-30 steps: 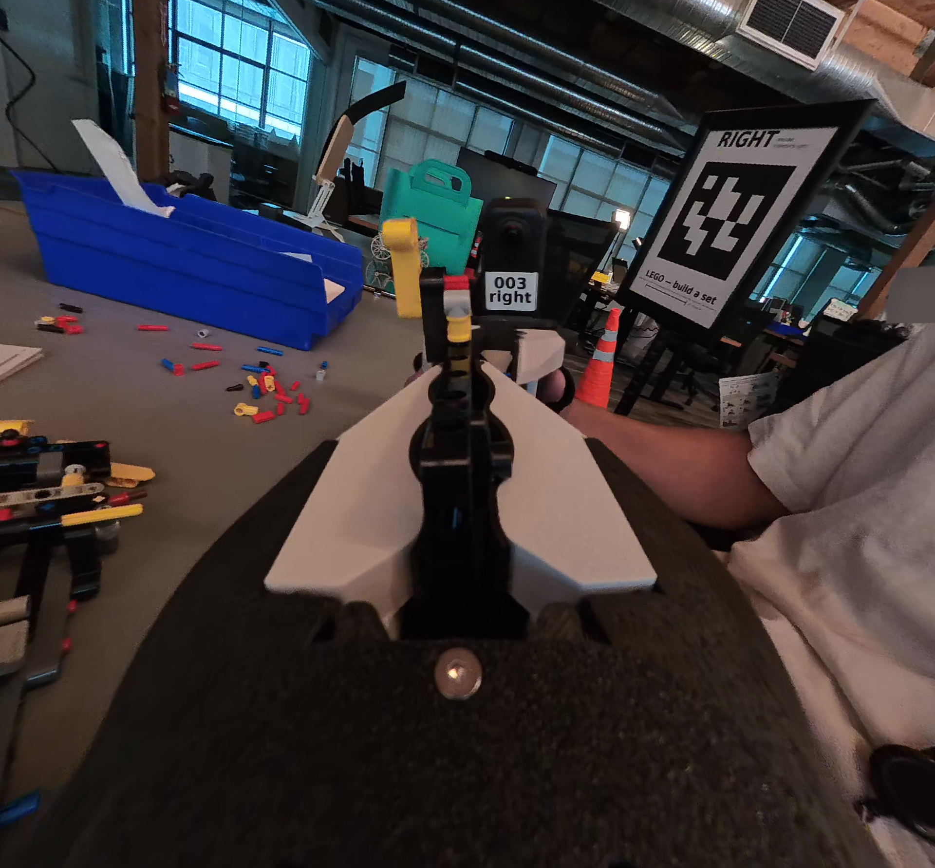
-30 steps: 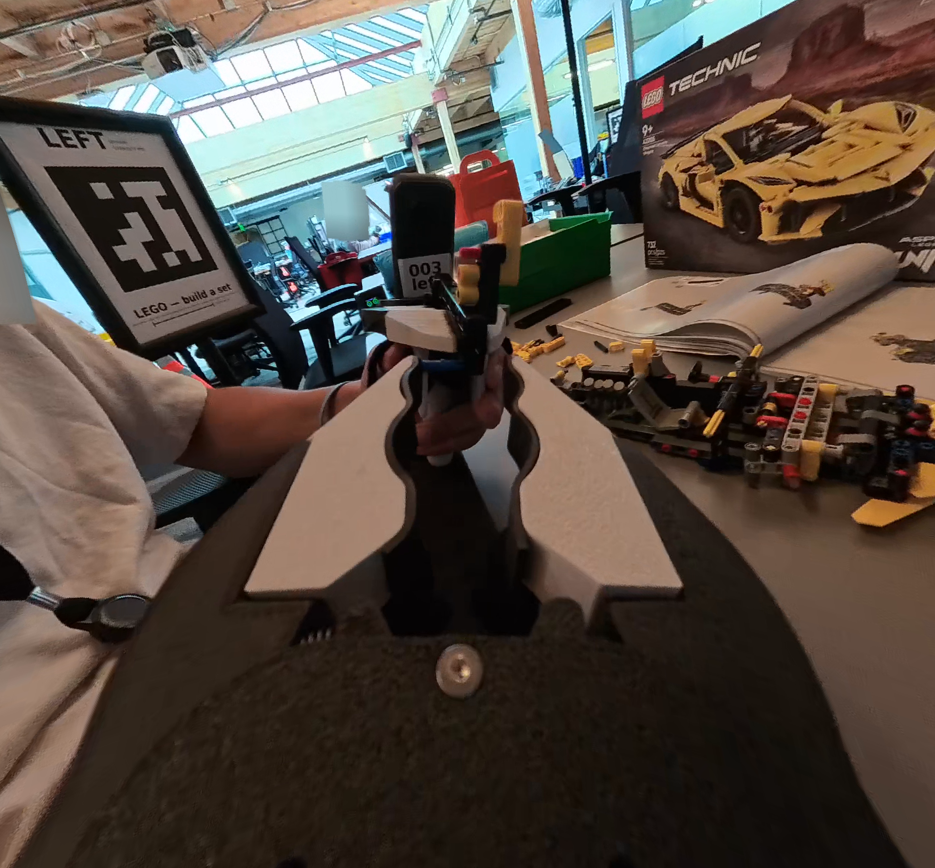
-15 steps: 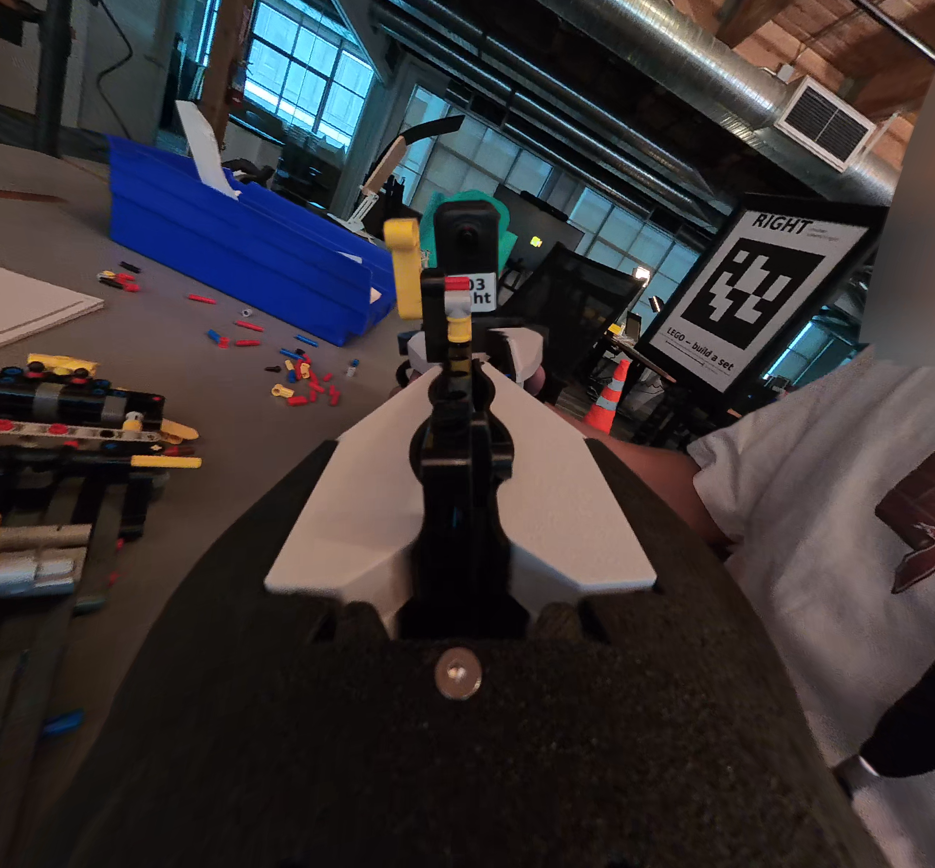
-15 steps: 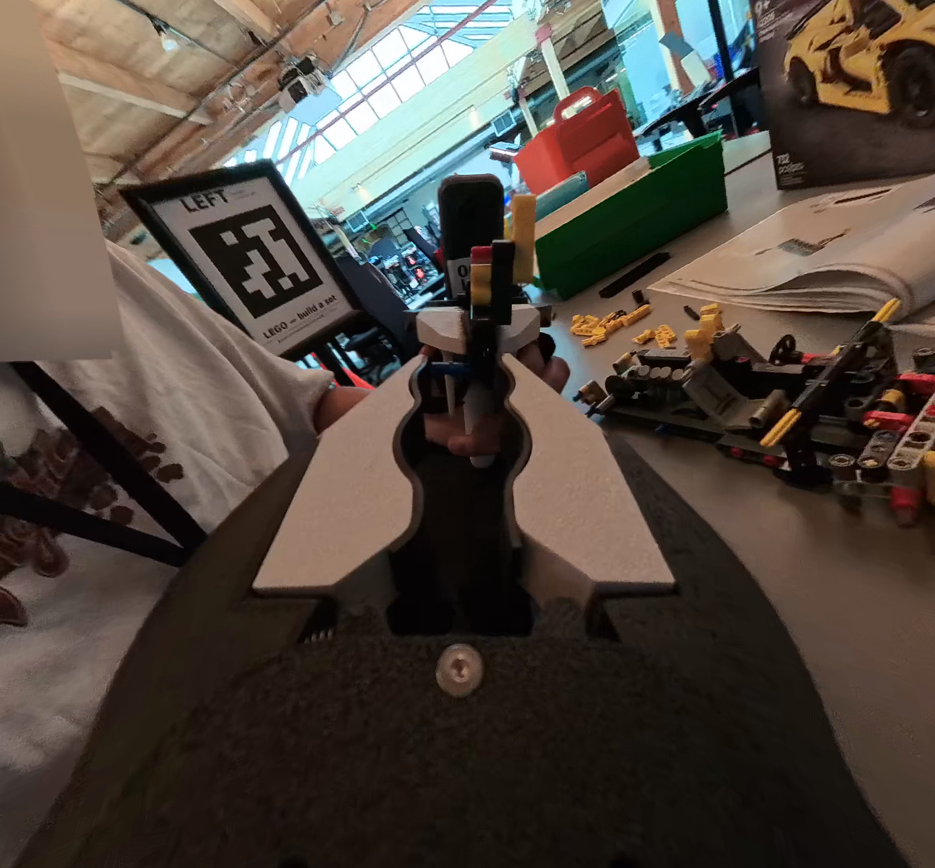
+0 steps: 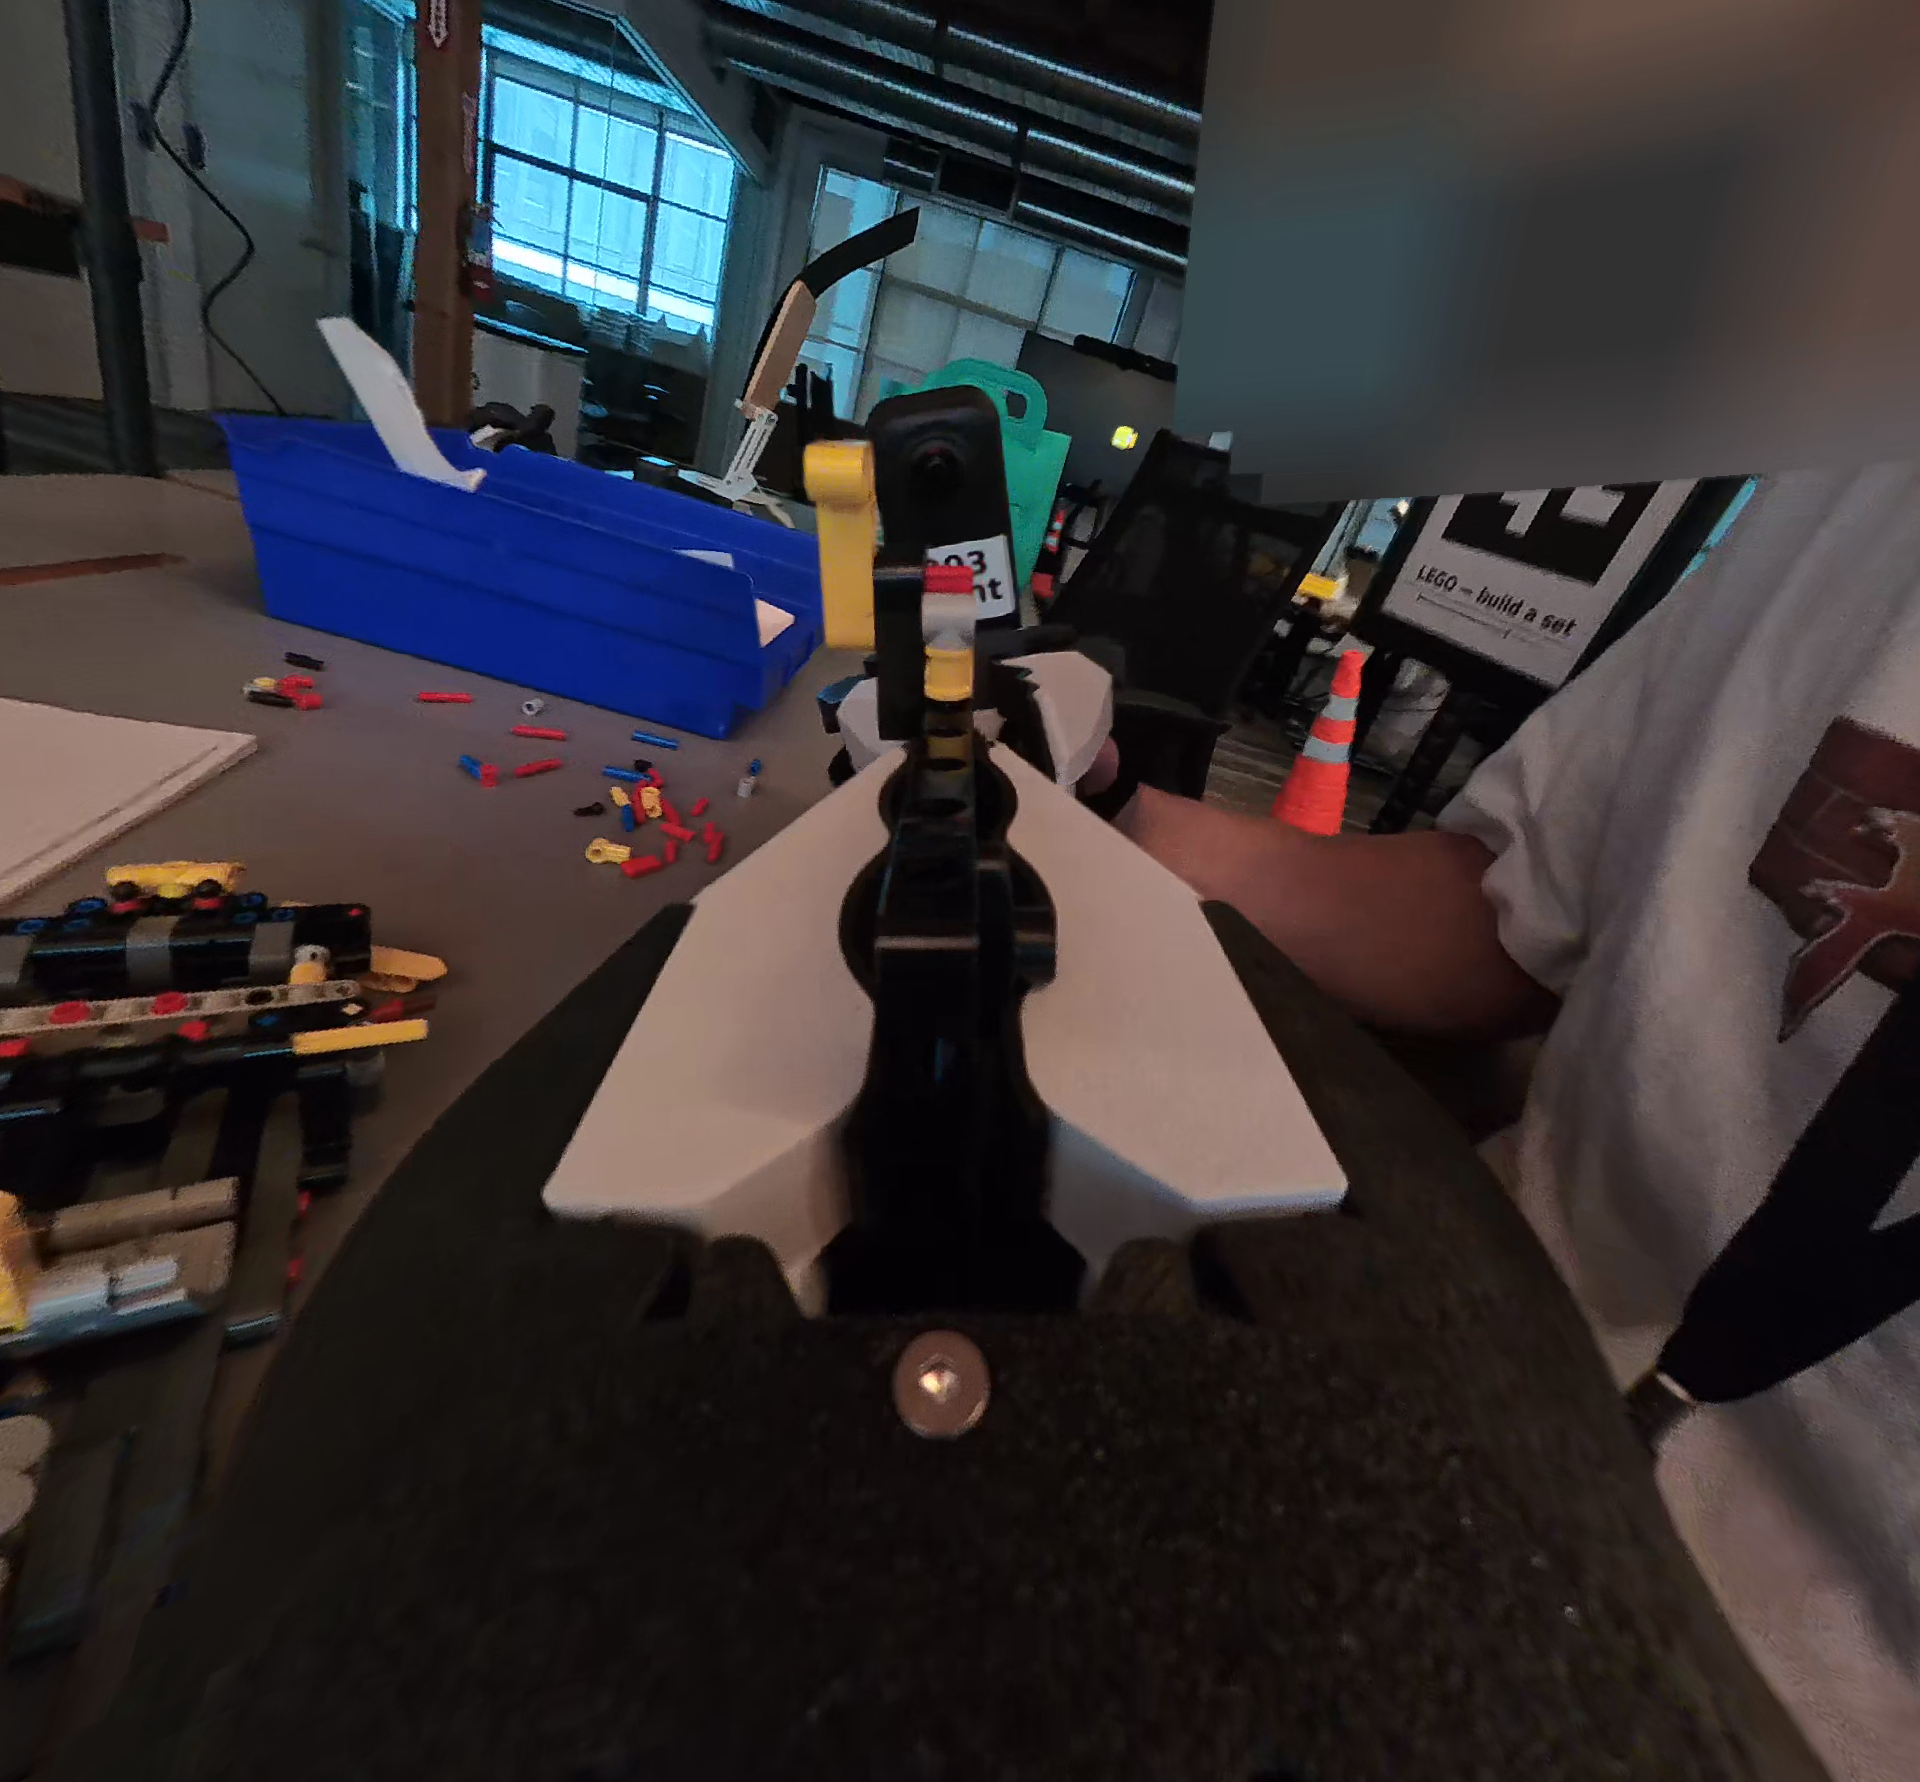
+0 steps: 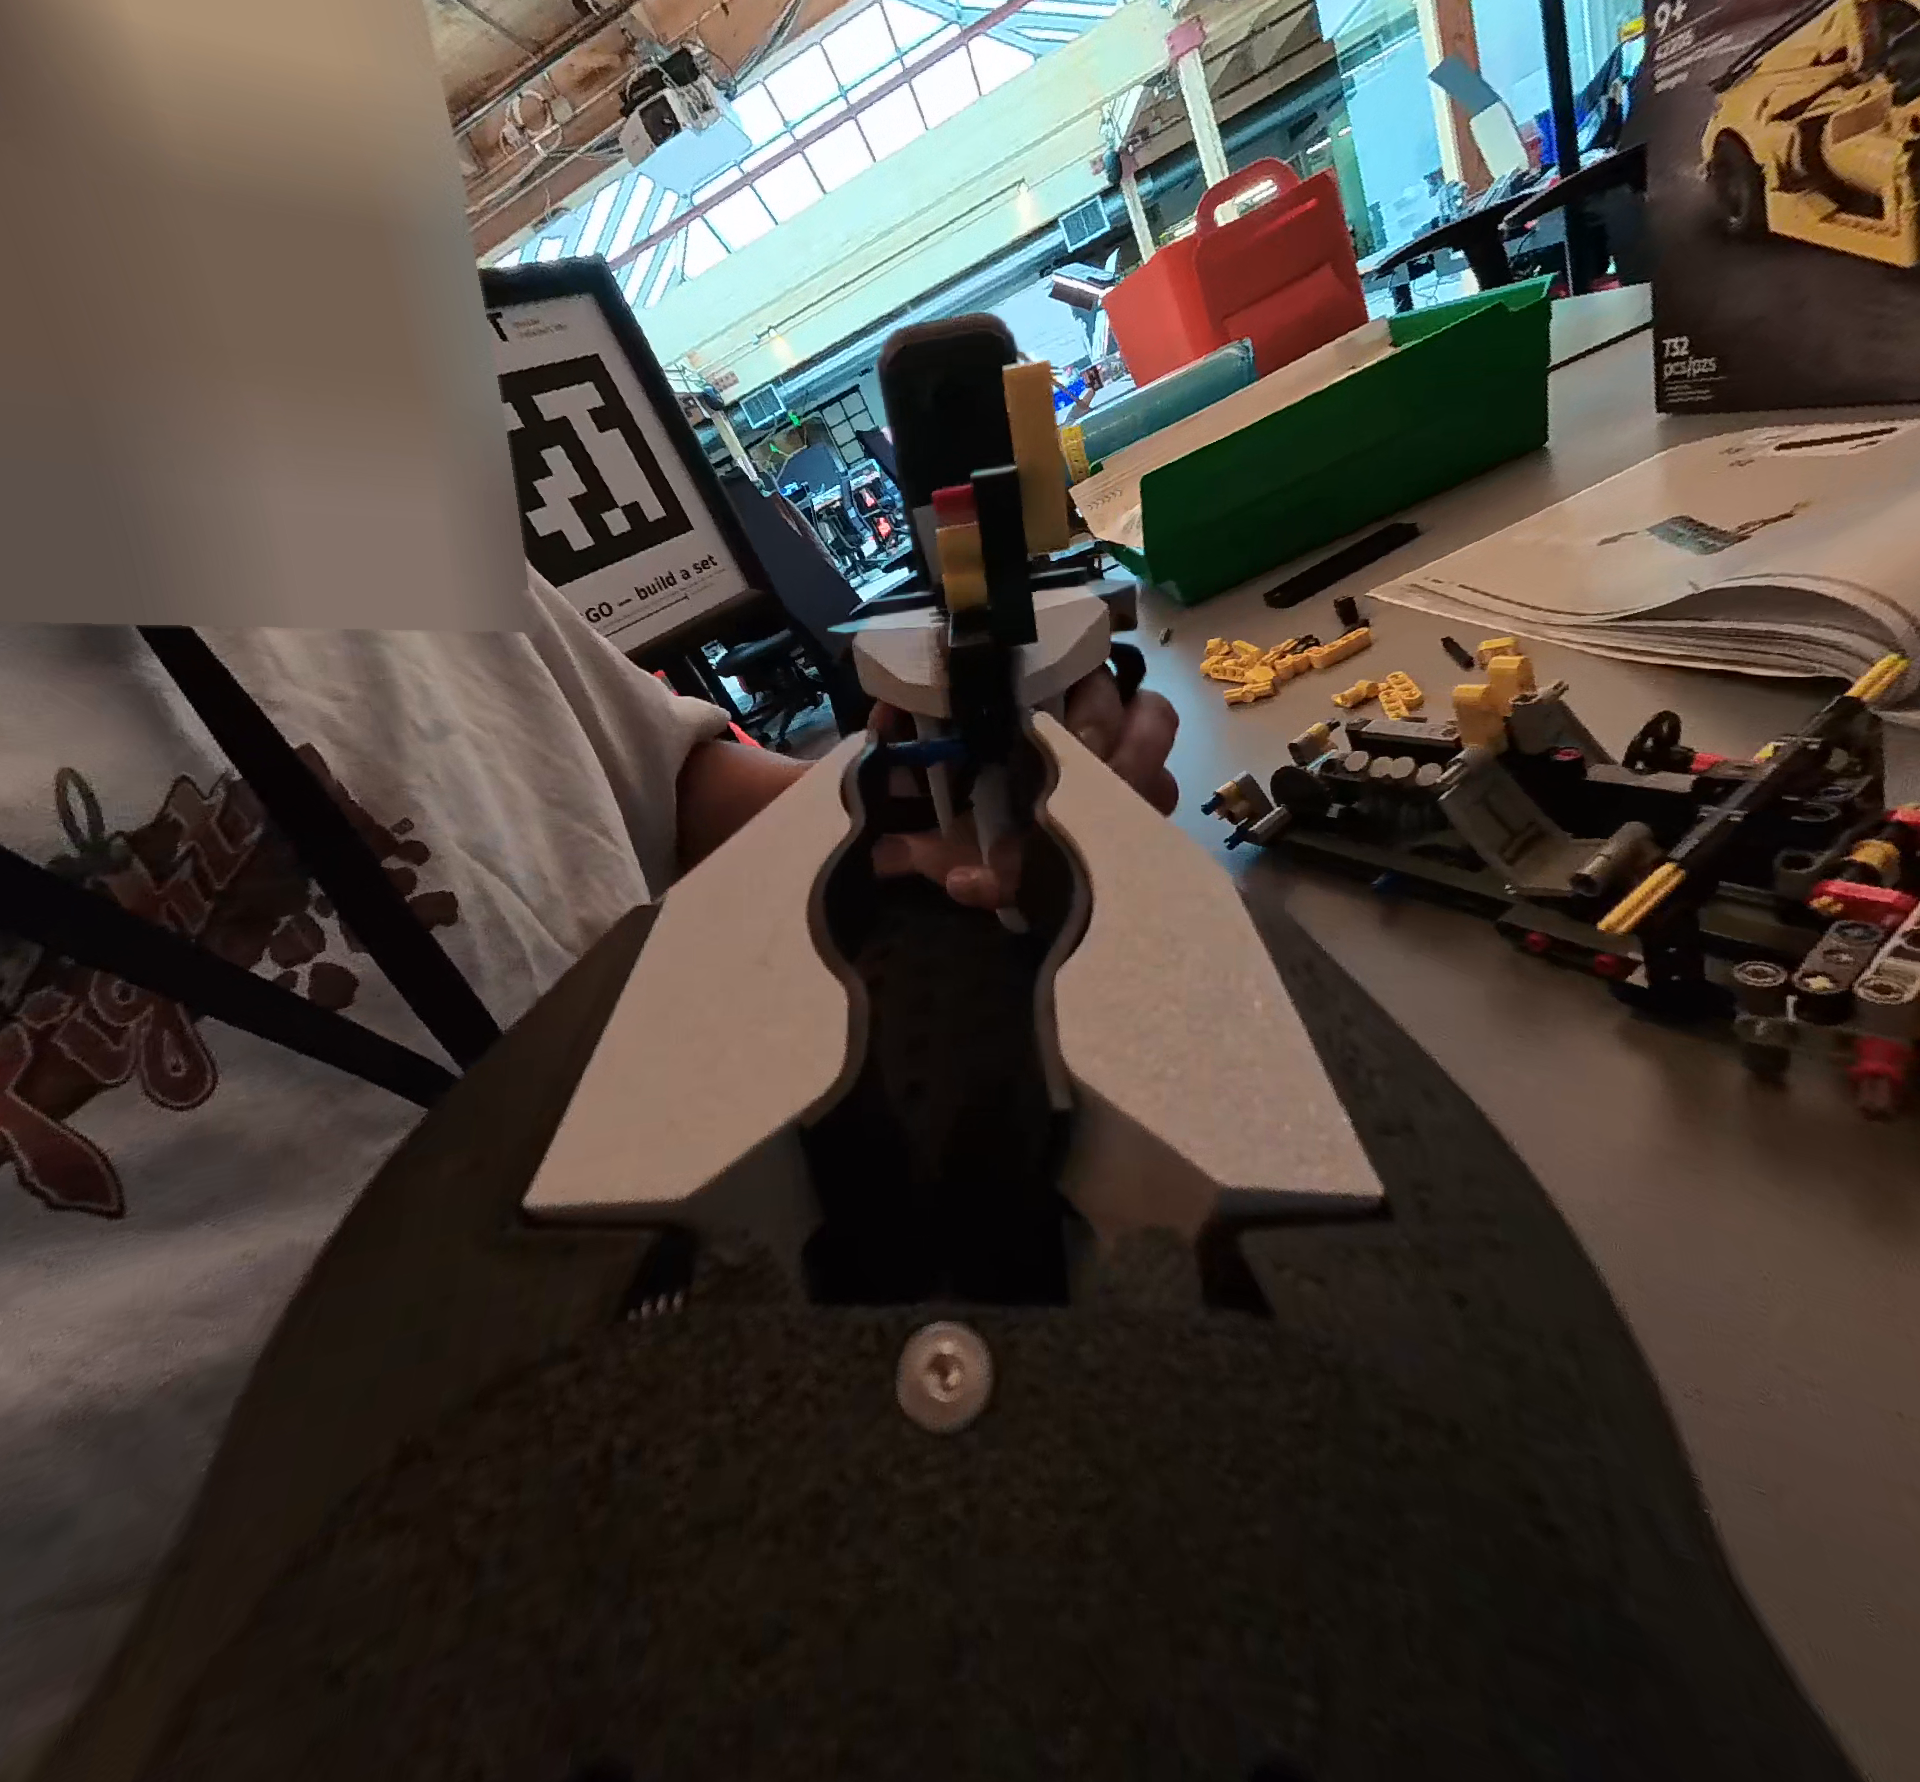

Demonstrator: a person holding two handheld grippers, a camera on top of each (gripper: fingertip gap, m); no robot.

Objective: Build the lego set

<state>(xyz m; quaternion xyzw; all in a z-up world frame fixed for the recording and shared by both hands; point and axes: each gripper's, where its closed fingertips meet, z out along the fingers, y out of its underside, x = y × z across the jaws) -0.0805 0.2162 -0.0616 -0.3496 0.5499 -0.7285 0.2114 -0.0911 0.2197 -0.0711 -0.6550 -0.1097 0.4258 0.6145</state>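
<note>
Daylight from windows (image 5: 597, 205) and skylights (image 6: 914, 59); left view dimmer, edges fisheye-warped, foreground slightly soft.

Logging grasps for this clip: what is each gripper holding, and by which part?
The left gripper is shut on the black lower end of the small lego sub-assembly. The right gripper meets the same piece, but whether it grips cannot be told.

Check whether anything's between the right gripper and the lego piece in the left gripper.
Nothing visible stands between them. The lego assembly, clamped in the left gripper, sits at the tips of the right gripper, above the table.
</note>
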